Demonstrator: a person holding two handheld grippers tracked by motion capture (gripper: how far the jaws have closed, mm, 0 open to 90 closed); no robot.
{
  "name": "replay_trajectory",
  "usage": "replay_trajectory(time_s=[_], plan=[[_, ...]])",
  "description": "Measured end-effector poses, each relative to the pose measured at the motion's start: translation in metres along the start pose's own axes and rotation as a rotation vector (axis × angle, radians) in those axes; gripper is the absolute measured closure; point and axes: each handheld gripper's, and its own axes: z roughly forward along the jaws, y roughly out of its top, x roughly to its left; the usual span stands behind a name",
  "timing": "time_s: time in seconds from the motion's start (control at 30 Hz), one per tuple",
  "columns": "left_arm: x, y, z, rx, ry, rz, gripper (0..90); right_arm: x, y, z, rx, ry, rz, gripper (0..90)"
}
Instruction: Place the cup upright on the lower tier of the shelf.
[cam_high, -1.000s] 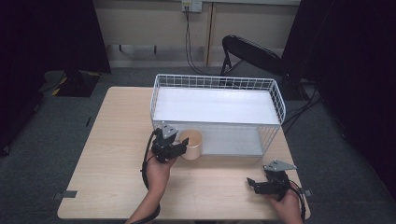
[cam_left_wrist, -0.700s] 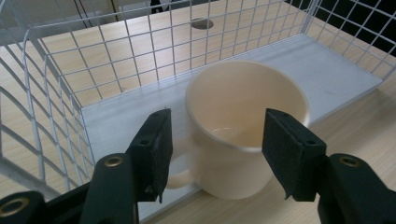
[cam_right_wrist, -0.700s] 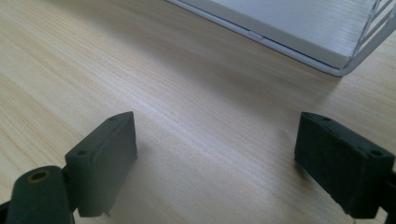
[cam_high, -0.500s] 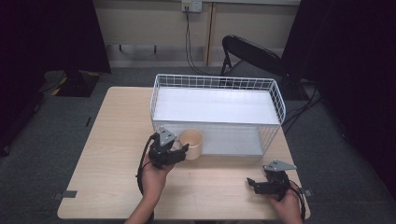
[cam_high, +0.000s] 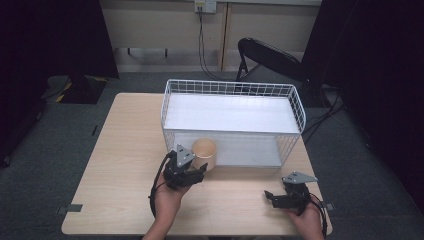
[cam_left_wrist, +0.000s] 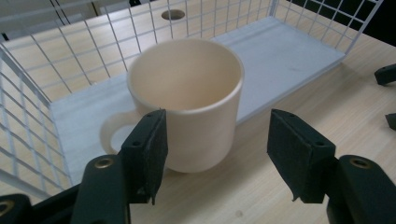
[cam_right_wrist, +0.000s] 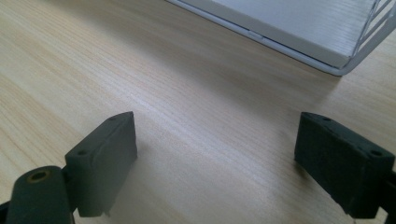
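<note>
Cream-coloured mug (cam_left_wrist: 187, 102) is sitting upright on the table (cam_high: 115, 165), right against the front edge of the white wire basket (cam_high: 299, 107), handle sticking out toward the basket's left corner in my left gripper view. My left gripper (cam_high: 192, 175) is parked just in front of it with the jaws spread wide and nothing in them; the mug sits straight ahead, a bit toward the left pad, not between the pads yet. My right gripper (cam_high: 272, 196) is well off to the right near the table's front edge, also gaping open over bare wood. So the left one is clearly nearer, and I'd guess it only needs to push forward to straddle the mug body.
</note>
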Motion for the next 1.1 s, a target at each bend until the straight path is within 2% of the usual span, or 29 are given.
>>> replay_trajectory(time_s=[0.13, 0.33, 0.67, 0.73, 0.9, 0.93, 1.1], plan=[[-0.002, -0.007, 0.007, 0.016, 0.001, 0.000, 38.9, 0.000, 0.000, 0.000, 0.000, 0.000, 0.000, 12.5], [-0.004, -0.015, 0.015, 0.016, 0.008, -0.021, 40.4, 0.000, 0.000, 0.000, 0.000, 0.000, 0.000, 12.5], [-0.009, -0.018, 0.023, 0.028, 0.021, -0.014, 43.1, 0.000, 0.000, 0.000, 0.000, 0.000, -0.001, 12.5], [-0.008, -0.018, 0.024, 0.026, 0.025, -0.020, 46.4, 0.000, 0.000, 0.000, 0.000, 0.000, -0.001, 12.5], [-0.005, -0.021, 0.028, 0.033, 0.045, -0.038, 47.8, 0.000, 0.000, 0.000, 0.000, 0.000, -0.001, 12.5], [-0.004, -0.021, 0.030, 0.031, 0.049, -0.058, 48.5, 0.000, 0.000, 0.000, 0.000, 0.000, -0.001, 12.5], [0.000, -0.022, 0.032, 0.044, 0.058, -0.068, 52.0, 0.000, 0.000, 0.000, 0.000, 0.000, -0.001, 12.5]])
